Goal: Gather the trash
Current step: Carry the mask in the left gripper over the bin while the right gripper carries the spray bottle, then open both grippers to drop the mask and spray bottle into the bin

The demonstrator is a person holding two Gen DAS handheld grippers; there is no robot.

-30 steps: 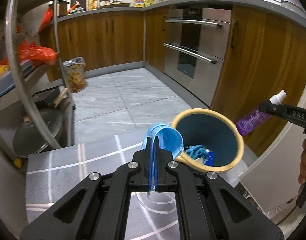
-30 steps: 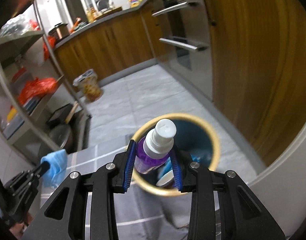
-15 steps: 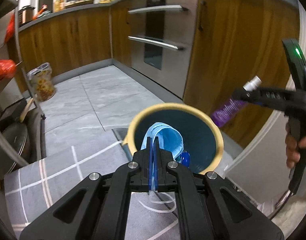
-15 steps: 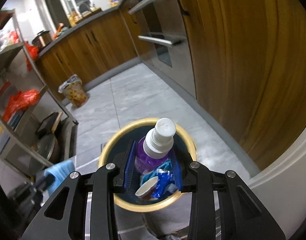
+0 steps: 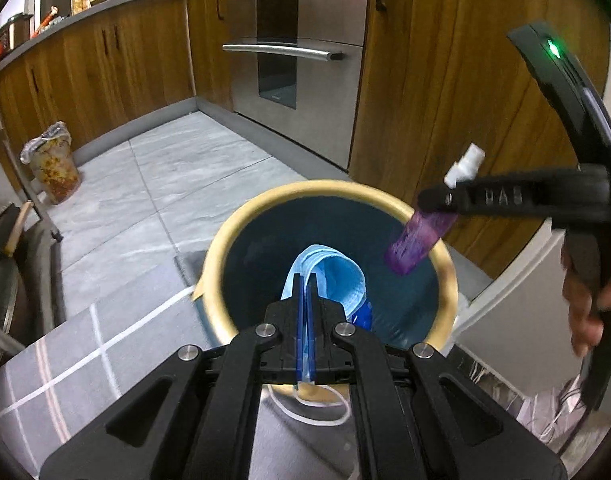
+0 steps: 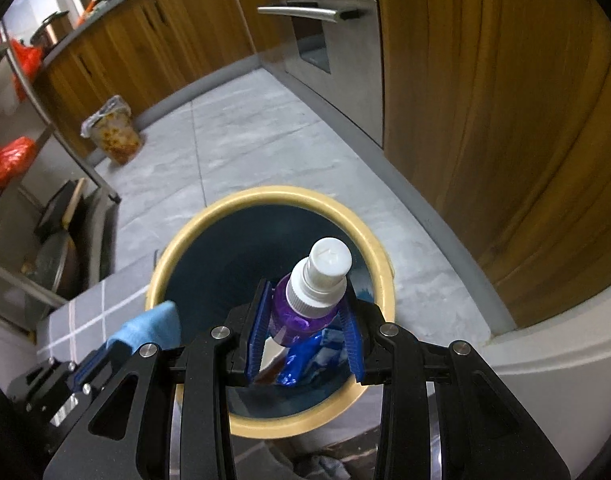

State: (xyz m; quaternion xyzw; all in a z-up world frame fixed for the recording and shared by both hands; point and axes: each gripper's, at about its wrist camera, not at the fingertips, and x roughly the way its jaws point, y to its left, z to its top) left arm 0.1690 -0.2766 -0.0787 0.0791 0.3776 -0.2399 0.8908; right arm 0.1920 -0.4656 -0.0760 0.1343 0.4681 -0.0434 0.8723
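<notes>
Two grippers over one blue bin (image 5: 225, 256) with cream rim: left gripper (image 5: 306, 280) clamped tight on blue face mask (image 5: 337, 276); right gripper (image 6: 305, 320) clamped on purple spray bottle (image 6: 305, 312); blue wrapper (image 6: 313, 352) lay inside the bin

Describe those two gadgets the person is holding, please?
Both are matte black plastic. The left gripper has forked arms, silver screws and blue finger pads. The right gripper looks the same; from the side it shows a curved handle, raised lettering and a green light.

Black tool (image 5: 306, 292), blue pads (image 6: 256, 328), silver screws (image 5: 264, 330)
</notes>
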